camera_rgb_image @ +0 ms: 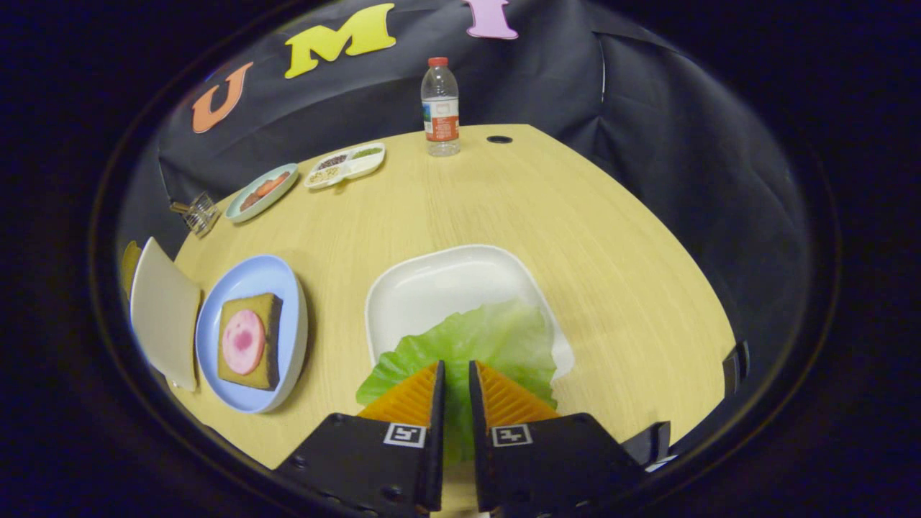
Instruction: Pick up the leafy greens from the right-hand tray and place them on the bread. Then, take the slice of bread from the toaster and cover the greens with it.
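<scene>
Pinching the leafy greens (468,342) over the white tray (439,280), gripper (457,378) nearly closed, blue plate (280,277) alongside

Wooden table (504,208) w/ white tray (432,288) just ahead of fingers (410,396), blue plate (280,277) & white plate (162,309) to their left, small dishes (262,193) + divided dish (345,164) + bottle (440,108) far beyond.

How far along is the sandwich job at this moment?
Early stage. In hand: the gripper has its fingers closed on the green lettuce leaf, over the white square tray. Nothing delivered: the brown bread slice on the blue plate carries a pink meat round, no greens. Left: placing the leaf, then the covering slice.
</scene>
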Available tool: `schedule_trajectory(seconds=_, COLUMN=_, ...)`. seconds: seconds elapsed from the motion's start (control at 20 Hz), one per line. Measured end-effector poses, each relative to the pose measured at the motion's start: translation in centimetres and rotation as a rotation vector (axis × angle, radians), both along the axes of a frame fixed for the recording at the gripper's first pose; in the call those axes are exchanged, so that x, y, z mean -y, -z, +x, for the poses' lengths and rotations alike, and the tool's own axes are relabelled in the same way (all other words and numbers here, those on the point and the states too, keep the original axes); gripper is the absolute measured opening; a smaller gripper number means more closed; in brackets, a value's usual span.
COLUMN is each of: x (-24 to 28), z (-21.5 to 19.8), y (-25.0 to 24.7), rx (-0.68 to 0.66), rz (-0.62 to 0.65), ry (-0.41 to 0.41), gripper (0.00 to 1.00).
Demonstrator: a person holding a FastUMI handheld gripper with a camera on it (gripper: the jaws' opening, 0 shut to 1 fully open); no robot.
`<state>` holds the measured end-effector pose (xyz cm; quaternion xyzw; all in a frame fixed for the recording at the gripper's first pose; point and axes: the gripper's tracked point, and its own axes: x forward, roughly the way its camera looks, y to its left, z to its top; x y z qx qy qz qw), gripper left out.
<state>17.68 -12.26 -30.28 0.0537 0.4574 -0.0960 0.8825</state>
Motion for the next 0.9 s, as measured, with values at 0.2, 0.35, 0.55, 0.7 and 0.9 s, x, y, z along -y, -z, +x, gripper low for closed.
schedule_trajectory(seconds=0.2, x=0.2, z=0.1, y=0.2, rx=0.009, rz=-0.026, ry=-0.007, gripper=0.18)
schedule_trajectory(seconds=0.35, x=0.2, z=0.2, y=0.4, rx=0.010, rz=-0.051, ry=-0.013, gripper=0.01)
schedule_trajectory(seconds=0.55, x=-0.3, z=0.2, y=-1.2, rx=-0.004, rz=-0.043, ry=-0.022, gripper=0.21)
schedule_trajectory(seconds=0.7, x=-0.1, z=0.1, y=-1.4, rx=0.008, rz=-0.041, ry=-0.016, gripper=0.83)
schedule_trajectory(seconds=0.9, x=0.0, z=0.3, y=0.2, rx=-0.029, rz=-0.043, ry=-0.016, gripper=0.84)
